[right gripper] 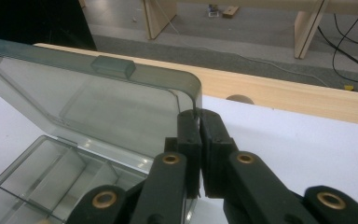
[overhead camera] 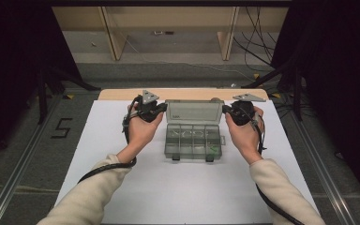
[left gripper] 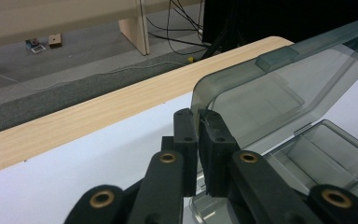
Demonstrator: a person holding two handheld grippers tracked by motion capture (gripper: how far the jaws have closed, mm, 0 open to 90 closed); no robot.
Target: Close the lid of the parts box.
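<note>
A clear grey plastic compartment box (overhead camera: pixel 193 140) sits mid-table on a white sheet, its lid (overhead camera: pixel 194 111) standing raised toward the far side. My left gripper (overhead camera: pixel 161 108) is shut on the lid's left edge; in the left gripper view its jaws pinch the lid's edge (left gripper: pixel 200 114). My right gripper (overhead camera: pixel 226 109) is shut on the lid's right edge, and the right gripper view shows the rim (right gripper: pixel 196 100) clamped between its pads. Small parts lie in the compartments, one of them green (overhead camera: pixel 212 150).
The white sheet (overhead camera: pixel 136 187) covers the table, with a bare wooden strip (overhead camera: pixel 122 94) along the far edge. Beyond lie grey floor, wooden furniture legs (overhead camera: pixel 115 42) and loose cables (overhead camera: pixel 258 42). Dark curtains flank both sides.
</note>
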